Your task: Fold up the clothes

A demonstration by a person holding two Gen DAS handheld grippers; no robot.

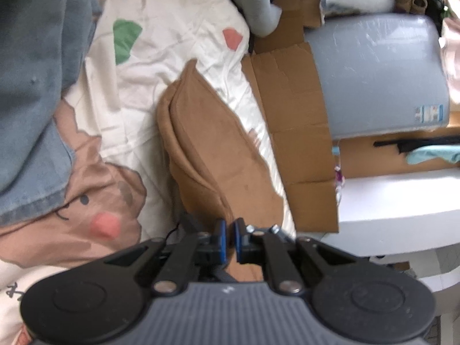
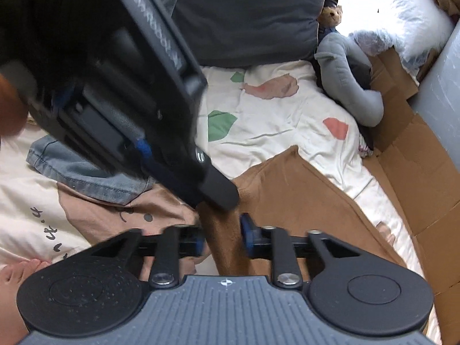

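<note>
A brown garment (image 1: 218,155) is lying folded on the bed's patterned sheet (image 1: 178,49), stretching along the sheet's right-hand edge beside flattened cardboard (image 1: 290,109). The left tool (image 1: 229,240) is clenching the garment's near edge, its blue pads pressed almost together with a thin fold of brown cloth between them. The right tool (image 2: 222,237) is gripping a strip of the same brown garment (image 2: 302,189) (the cloth is filling the narrow gap between its pads), and the left tool's body (image 2: 120,86) is crossing over it from the upper left in the right wrist view, its tip touching the fabric just ahead. Blue jeans (image 1: 31,92) are lying on the sheet to the left of the garment, well apart from it. A grey plush toy (image 2: 348,72) is resting farther back near a dark grey pillow (image 2: 247,14). A bare foot (image 2: 17,276) is showing at the lower left of the right wrist view.
</note>
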